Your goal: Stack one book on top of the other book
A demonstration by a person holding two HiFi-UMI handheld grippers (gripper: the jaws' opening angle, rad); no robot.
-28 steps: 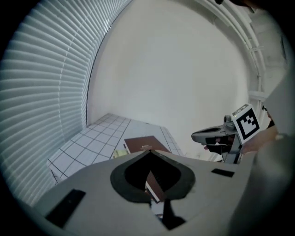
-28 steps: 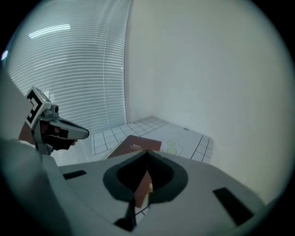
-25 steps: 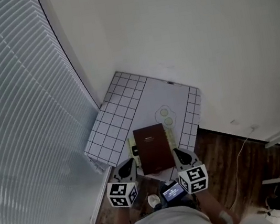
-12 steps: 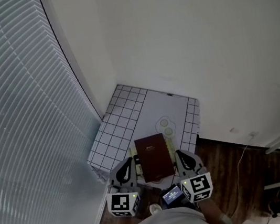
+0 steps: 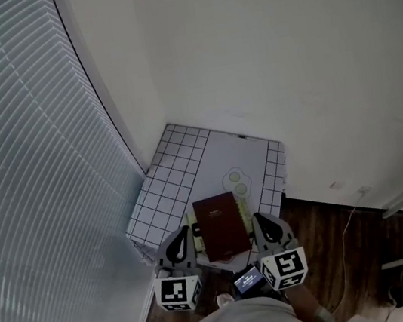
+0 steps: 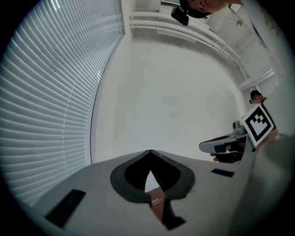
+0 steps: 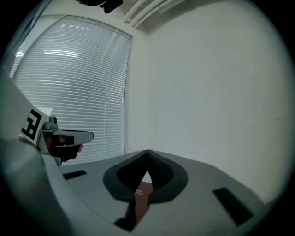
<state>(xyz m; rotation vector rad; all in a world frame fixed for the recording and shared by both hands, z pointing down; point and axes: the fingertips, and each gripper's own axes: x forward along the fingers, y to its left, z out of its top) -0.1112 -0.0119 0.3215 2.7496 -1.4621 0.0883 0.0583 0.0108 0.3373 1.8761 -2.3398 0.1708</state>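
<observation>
Head view, looking steeply down. A maroon book (image 5: 222, 225) is lying flat on a paler, yellowish book (image 5: 245, 207), whose edges are showing as narrow strips along the upper book's left and right sides. The maroon cover is rectangular, plain and dark, and is carrying a short line of pale print near its far edge; the print is too small to read. The pair is resting on the near part of a white mat (image 5: 179, 164) with grid-lined borders, which is lying in the corner between the window blinds (image 5: 29, 185) and a bare white wall (image 5: 285, 66). Dark wooden flooring (image 5: 337, 241) is showing to the right of the mat.

The left gripper (image 5: 181, 235) and the right gripper (image 5: 260, 220) are flanking the stack, one at each near corner, and are touching neither book. In the left gripper view and the right gripper view alike, the jaws are meeting tip to tip, gripping nothing. A sliver of the maroon cover is appearing through the opening behind each pair of joined tips.
</observation>
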